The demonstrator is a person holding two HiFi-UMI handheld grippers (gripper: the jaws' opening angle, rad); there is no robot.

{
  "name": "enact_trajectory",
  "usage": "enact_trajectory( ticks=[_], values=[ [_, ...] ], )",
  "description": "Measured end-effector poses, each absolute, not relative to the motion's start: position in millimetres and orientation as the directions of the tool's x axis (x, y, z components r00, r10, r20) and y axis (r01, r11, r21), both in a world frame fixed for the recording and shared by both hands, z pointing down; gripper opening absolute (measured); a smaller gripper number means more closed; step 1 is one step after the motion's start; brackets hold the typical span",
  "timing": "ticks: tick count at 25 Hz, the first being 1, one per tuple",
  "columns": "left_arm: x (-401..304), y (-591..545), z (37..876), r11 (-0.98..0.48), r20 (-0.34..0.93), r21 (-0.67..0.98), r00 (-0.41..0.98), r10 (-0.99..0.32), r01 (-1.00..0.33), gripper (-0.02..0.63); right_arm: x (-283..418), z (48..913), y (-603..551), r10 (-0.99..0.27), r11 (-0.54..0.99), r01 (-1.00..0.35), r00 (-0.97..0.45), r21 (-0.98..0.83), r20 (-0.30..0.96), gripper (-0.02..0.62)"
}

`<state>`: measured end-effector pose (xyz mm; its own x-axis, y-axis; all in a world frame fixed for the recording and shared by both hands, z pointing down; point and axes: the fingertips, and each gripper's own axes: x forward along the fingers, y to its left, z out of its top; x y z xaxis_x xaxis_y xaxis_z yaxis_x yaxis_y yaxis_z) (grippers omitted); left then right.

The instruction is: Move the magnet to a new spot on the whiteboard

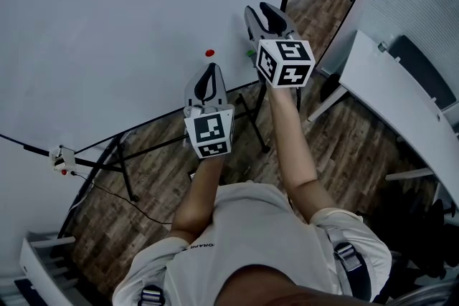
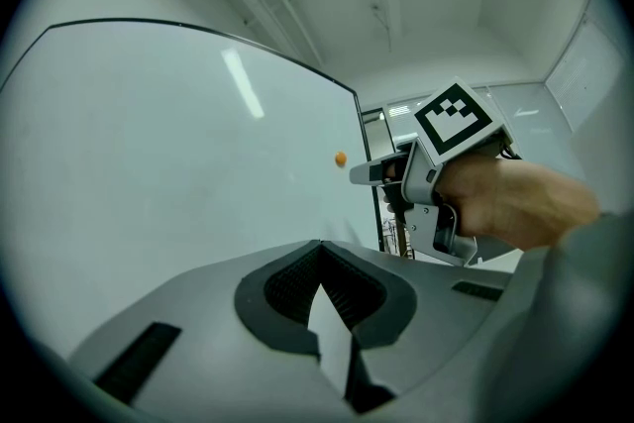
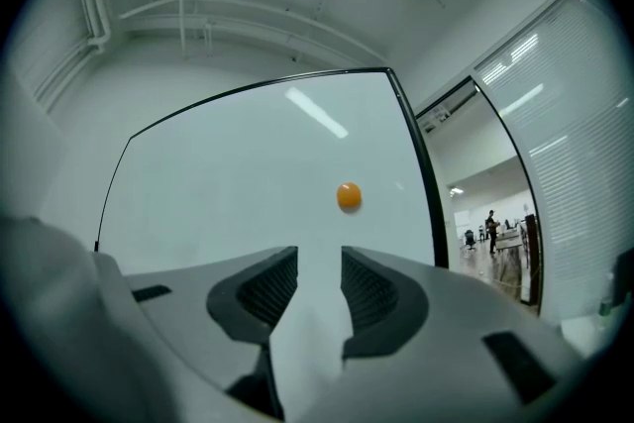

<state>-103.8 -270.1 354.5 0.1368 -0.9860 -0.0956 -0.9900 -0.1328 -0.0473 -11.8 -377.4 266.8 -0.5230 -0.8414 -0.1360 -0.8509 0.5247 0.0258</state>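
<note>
Evidently the right gripper [image 3: 319,263] was held with its jaws parted and nothing between them, and the left gripper [image 2: 319,248] was closed on nothing. The orange magnet [image 3: 348,196] was seen stuck to the whiteboard [image 3: 228,183], above and ahead of the open jaws and clear of them. If a grasp were attempted, the small magnet could be skidded across the slick board or knocked off, since the jaws were aimed below it.

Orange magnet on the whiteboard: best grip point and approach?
The orange magnet sits as a small button flat on the whiteboard, so probably pinch its round rim on opposite sides, coming straight at the board face.
</note>
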Motion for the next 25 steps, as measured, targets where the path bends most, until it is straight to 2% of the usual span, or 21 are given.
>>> enact_trajectory(
  ticks=[25],
  values=[
    [-102.1,-284.3,359.3,-0.131,-0.086,-0.058,0.136,-0.987,-0.990,0.002,-7.4,236.5,-419.1,-0.864,0.476,-0.879,-0.470,0.014,-0.180,0.170]
  ],
)
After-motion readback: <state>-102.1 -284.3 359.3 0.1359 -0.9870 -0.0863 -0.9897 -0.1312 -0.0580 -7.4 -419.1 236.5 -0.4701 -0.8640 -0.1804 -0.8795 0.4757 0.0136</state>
